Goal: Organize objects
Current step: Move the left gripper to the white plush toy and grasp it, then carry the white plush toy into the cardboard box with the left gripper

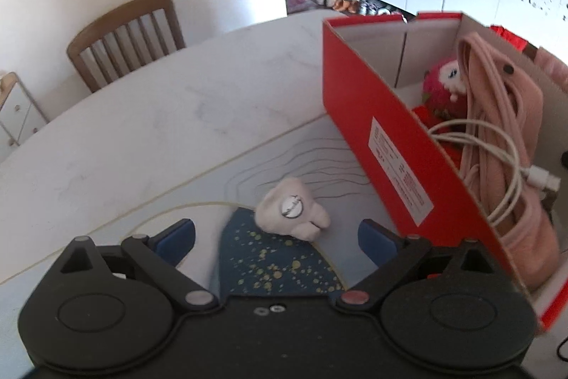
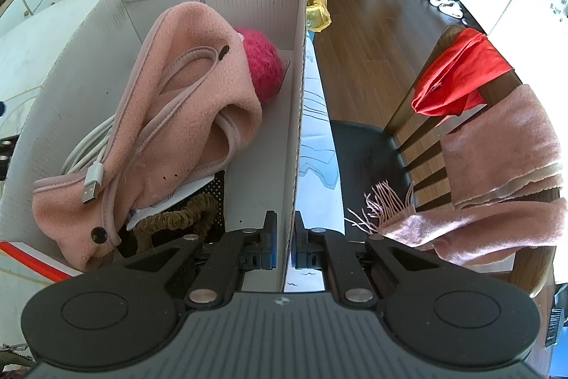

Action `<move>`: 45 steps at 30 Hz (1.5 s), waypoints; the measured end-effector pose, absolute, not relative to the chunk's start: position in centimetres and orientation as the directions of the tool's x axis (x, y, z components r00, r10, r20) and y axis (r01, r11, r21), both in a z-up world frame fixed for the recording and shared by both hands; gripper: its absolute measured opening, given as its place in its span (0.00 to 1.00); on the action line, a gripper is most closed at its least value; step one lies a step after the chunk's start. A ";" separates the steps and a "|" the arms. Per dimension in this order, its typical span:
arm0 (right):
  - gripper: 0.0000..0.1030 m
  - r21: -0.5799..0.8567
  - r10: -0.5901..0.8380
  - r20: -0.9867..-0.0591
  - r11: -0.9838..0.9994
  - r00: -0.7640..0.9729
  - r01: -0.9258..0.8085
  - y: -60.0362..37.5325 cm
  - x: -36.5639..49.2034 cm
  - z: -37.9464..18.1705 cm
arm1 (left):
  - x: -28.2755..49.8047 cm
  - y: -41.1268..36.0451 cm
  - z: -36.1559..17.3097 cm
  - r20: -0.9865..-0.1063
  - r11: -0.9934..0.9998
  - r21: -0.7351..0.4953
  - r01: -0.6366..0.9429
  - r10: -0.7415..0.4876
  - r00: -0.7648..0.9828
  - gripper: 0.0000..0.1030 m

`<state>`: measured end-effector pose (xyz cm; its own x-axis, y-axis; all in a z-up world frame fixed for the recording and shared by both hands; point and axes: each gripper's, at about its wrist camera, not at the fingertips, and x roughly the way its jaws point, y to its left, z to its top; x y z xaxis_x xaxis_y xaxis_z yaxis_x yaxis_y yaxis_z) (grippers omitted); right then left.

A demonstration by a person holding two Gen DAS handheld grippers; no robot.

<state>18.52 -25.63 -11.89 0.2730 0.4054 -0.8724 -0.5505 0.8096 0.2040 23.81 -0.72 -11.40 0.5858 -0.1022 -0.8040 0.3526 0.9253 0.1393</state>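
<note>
A small white tooth-shaped plush (image 1: pixel 291 209) lies on the patterned mat just ahead of my open, empty left gripper (image 1: pixel 277 235), between its blue pads. A red shoebox (image 1: pixel 369 116) stands to its right. In the right wrist view, my right gripper (image 2: pixel 285 237) is shut on the box's right wall (image 2: pixel 298 116). The box holds a pink fleece garment (image 2: pixel 177 102), a white USB cable (image 2: pixel 90 176), a pink-red fuzzy plush (image 2: pixel 264 66) and a brown scrunchie (image 2: pixel 177 219).
A white marble table (image 1: pixel 149 109) carries a blue speckled mat (image 1: pixel 273 265). A wooden chair (image 1: pixel 127 38) stands at its far side. Another chair (image 2: pixel 461 130), draped with a red cloth and a pink scarf, stands right of the box. A yellow bag (image 2: pixel 317 7) lies behind the box.
</note>
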 end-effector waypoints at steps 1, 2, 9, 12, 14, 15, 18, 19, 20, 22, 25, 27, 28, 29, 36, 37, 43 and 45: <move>0.07 0.204 0.405 -0.873 0.810 0.272 -0.549 -25.7 18.5 -11.9 | 24.0 -0.8 -11.8 -0.806 0.924 0.141 0.357 -0.102 0.584 0.93; 0.07 0.204 0.404 -0.874 0.810 0.271 -0.549 -25.6 18.6 -11.9 | 24.3 -1.0 -12.2 -0.809 0.923 0.138 0.360 -0.105 0.578 0.92; 0.07 0.208 0.397 -0.882 0.812 0.255 -0.545 -25.6 18.6 -12.2 | 26.2 -0.9 -14.6 -0.827 0.927 0.134 0.350 -0.090 0.555 0.82; 0.07 0.209 0.392 -0.885 0.816 0.251 -0.539 -25.7 18.6 -12.3 | 26.6 -0.9 -15.2 -0.841 0.928 0.112 0.355 -0.101 0.531 0.75; 0.07 0.209 0.391 -0.886 0.818 0.250 -0.537 -25.7 18.7 -12.3 | 26.6 -0.8 -15.2 -0.841 0.929 0.091 0.359 -0.121 0.527 0.68; 0.07 0.210 0.391 -0.886 0.818 0.249 -0.536 -25.7 18.7 -12.3 | 26.6 -0.8 -15.2 -0.840 0.930 0.084 0.359 -0.127 0.527 0.62; 0.07 0.209 0.390 -0.886 0.818 0.250 -0.535 -25.7 18.6 -12.2 | 26.6 -0.8 -14.9 -0.838 0.930 0.074 0.360 -0.138 0.527 0.54; 0.07 0.209 0.390 -0.886 0.818 0.250 -0.535 -25.6 18.6 -12.1 | 26.4 -0.8 -14.7 -0.836 0.928 0.075 0.364 -0.140 0.531 0.52; 0.07 0.210 0.391 -0.886 0.818 0.251 -0.535 -25.6 18.6 -12.1 | 26.3 -0.8 -14.6 -0.833 0.927 0.078 0.368 -0.142 0.535 0.51; 0.07 0.210 0.392 -0.885 0.818 0.252 -0.535 -25.5 18.6 -12.0 | 25.9 -0.6 -14.2 -0.825 0.928 0.080 0.365 -0.144 0.547 0.50; 0.07 0.208 0.393 -0.883 0.817 0.255 -0.537 -25.4 18.6 -11.9 | 25.1 -0.1 -13.1 -0.813 0.933 0.061 0.355 -0.160 0.560 0.49; 0.07 0.206 0.394 -0.881 0.817 0.260 -0.538 -25.4 18.6 -11.8 | 24.4 0.2 -12.0 -0.803 0.936 0.049 0.349 -0.172 0.571 0.49; 0.07 0.206 0.395 -0.881 0.817 0.262 -0.539 -25.4 18.6 -11.8 | 24.0 0.4 -11.3 -0.797 0.937 0.040 0.346 -0.179 0.577 0.49; 0.07 0.205 0.395 -0.880 0.817 0.263 -0.539 -25.3 18.6 -11.8 | 23.7 0.5 -10.5 -0.792 0.939 0.033 0.343 -0.184 0.583 0.49; 0.07 0.203 0.398 -0.877 0.815 0.270 -0.542 -25.2 18.7 -11.9 | 20.8 -0.3 -5.2 -0.748 0.928 -0.011 0.372 -0.254 0.613 0.49; 0.07 0.200 0.397 -0.877 0.815 0.272 -0.544 -25.1 18.7 -11.9 | 20.2 -0.6 -4.4 -0.745 0.924 -0.014 0.381 -0.264 0.613 0.49; 0.07 0.205 0.403 -0.873 0.814 0.274 -0.544 -25.1 18.8 -12.0 | 20.2 -3.9 -2.6 -0.728 0.884 -0.033 0.466 -0.340 0.595 0.49; 0.07 0.206 0.405 -0.872 0.813 0.276 -0.544 -25.1 18.8 -12.0 | 19.8 -5.7 -2.1 -0.728 0.865 -0.035 0.500 -0.365 0.581 0.49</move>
<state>18.81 -25.15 -11.99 0.2755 0.4055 -0.8716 -0.5439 0.8134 0.2065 19.78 -5.67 -2.07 0.5808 -0.3652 -0.7275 0.5000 0.8653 -0.0353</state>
